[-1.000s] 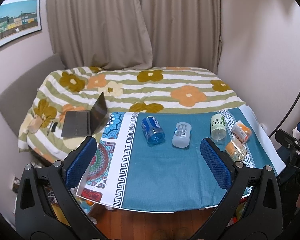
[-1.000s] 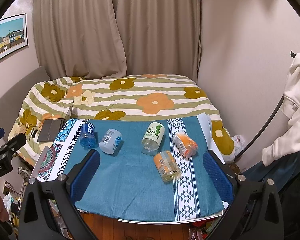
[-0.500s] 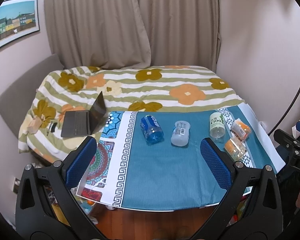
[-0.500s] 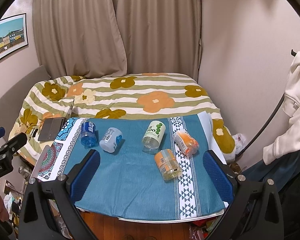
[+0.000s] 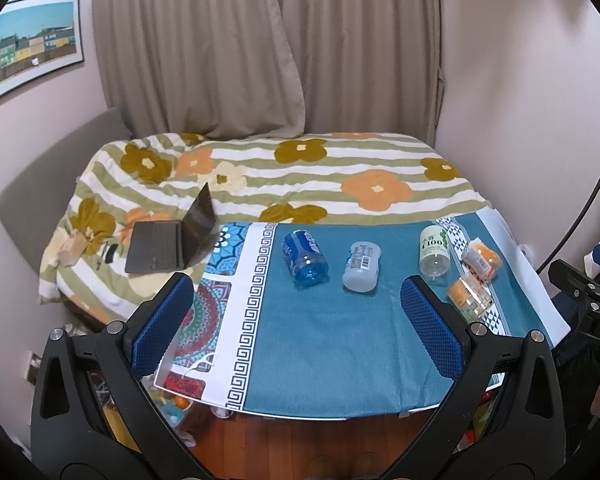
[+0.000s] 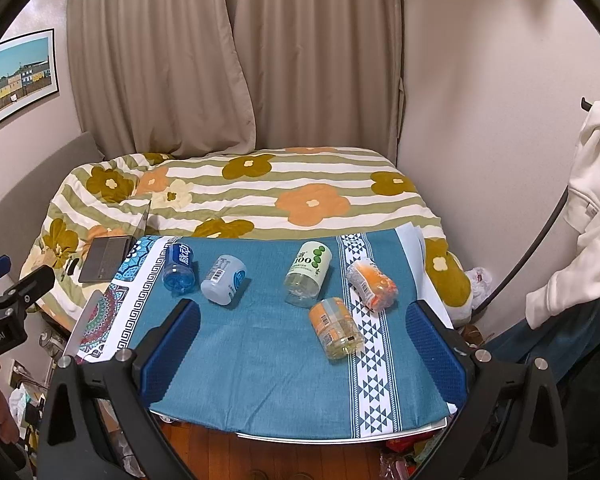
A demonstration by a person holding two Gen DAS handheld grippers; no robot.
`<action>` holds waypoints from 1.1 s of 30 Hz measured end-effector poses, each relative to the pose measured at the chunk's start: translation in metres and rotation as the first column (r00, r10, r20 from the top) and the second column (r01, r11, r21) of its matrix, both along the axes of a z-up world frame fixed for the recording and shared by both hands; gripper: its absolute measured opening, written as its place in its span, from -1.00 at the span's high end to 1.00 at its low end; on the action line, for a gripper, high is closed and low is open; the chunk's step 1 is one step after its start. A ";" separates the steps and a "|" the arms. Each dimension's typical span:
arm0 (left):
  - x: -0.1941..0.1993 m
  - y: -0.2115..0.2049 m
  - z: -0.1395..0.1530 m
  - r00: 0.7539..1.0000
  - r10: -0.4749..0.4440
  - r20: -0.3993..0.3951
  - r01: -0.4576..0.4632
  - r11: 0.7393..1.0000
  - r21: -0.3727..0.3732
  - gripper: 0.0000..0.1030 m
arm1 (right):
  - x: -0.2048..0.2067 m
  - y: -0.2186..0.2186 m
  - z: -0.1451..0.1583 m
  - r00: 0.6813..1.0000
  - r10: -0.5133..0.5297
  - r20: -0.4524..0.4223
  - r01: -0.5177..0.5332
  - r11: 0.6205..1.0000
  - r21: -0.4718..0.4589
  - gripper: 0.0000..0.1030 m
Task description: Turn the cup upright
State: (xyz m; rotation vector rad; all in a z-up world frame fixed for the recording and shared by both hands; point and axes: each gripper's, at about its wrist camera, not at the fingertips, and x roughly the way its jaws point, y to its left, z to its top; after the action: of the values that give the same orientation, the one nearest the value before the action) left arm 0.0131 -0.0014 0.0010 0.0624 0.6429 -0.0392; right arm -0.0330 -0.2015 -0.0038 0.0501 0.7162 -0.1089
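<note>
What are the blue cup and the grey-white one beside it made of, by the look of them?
Blue cup: likely clear tinted plastic, glossy; light passes through its base. Grey-white cup: likely frosted, translucent plastic, matte, with a printed barcode label. Both lie on their sides on the woven-looking teal cloth.

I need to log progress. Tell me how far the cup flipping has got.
Done: nothing. All five cups lie on their sides on the teal cloth: the blue cup, the pale cup, the green-label cup and two orange cups.
In hand: nothing. The left claw and right claw are open, short of the cups.
Left: grip and stand them up.
</note>
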 end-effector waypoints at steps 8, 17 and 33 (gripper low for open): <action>-0.010 -0.001 0.005 1.000 0.020 0.002 -0.020 1.000 -0.003 -1.00 | -0.001 -0.001 0.002 1.000 0.004 0.002 -0.004 1.000 0.003 -0.99; -0.012 -0.002 0.007 0.999 0.034 -0.005 -0.034 0.999 0.000 -1.00 | -0.004 0.000 0.004 1.000 0.008 0.003 -0.008 1.000 0.001 -0.99; -0.006 -0.014 0.004 1.000 0.030 -0.009 -0.030 1.000 -0.007 -1.00 | 0.001 -0.015 0.003 0.999 0.048 0.010 -0.048 0.999 0.021 -0.99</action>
State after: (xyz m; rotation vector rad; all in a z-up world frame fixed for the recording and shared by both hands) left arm 0.0068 -0.0157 0.0052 0.0456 0.6521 -0.0133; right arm -0.0321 -0.2162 -0.0009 0.0541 0.7083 -0.0553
